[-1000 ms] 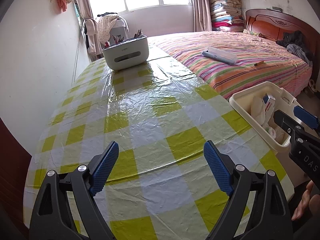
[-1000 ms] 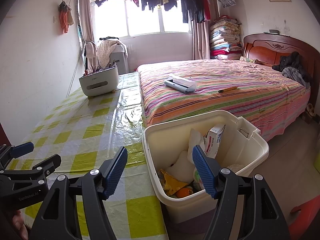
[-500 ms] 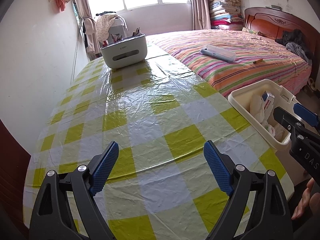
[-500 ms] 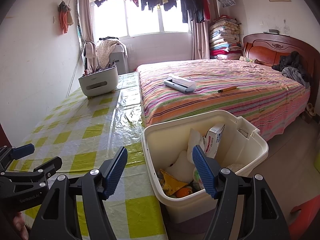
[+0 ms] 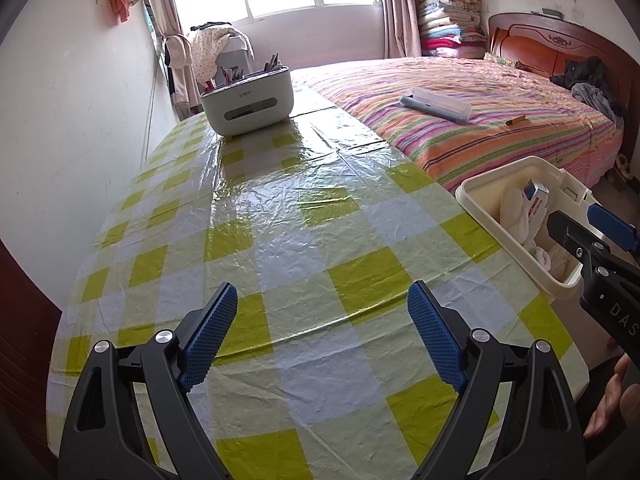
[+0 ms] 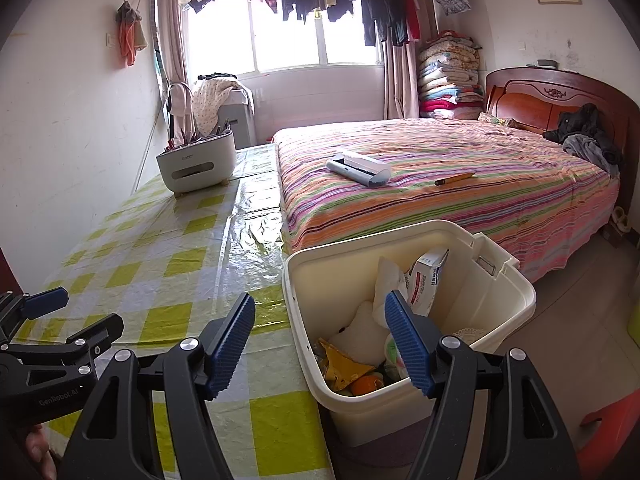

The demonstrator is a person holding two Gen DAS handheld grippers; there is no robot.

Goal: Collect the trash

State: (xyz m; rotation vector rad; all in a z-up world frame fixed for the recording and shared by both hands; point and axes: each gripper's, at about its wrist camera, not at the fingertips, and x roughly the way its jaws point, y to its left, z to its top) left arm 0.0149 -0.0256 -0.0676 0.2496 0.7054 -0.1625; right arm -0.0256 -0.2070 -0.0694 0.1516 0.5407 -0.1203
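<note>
A cream plastic bin (image 6: 400,227) stands beside the table's right edge. In it lie a white and red carton (image 6: 426,280), white tissue (image 6: 368,328), a yellow wrapper (image 6: 344,364) and something orange (image 6: 366,386). My right gripper (image 6: 320,312) hovers open over the bin's near left corner, nothing between its blue pads. My left gripper (image 5: 323,320) hangs open above the yellow-checked tablecloth (image 5: 304,208), also with nothing in it. In the left wrist view the bin (image 5: 496,172) and the right gripper (image 5: 592,240) show at the right. The left gripper (image 6: 60,320) shows at the left edge of the right wrist view.
A white desk organiser (image 5: 248,98) with pens stands at the table's far end. A striped bed (image 6: 440,192) runs along the table's right, with a grey case (image 6: 358,168) and a yellow pen (image 6: 454,179) on it. A red object (image 6: 612,416) sits on the floor.
</note>
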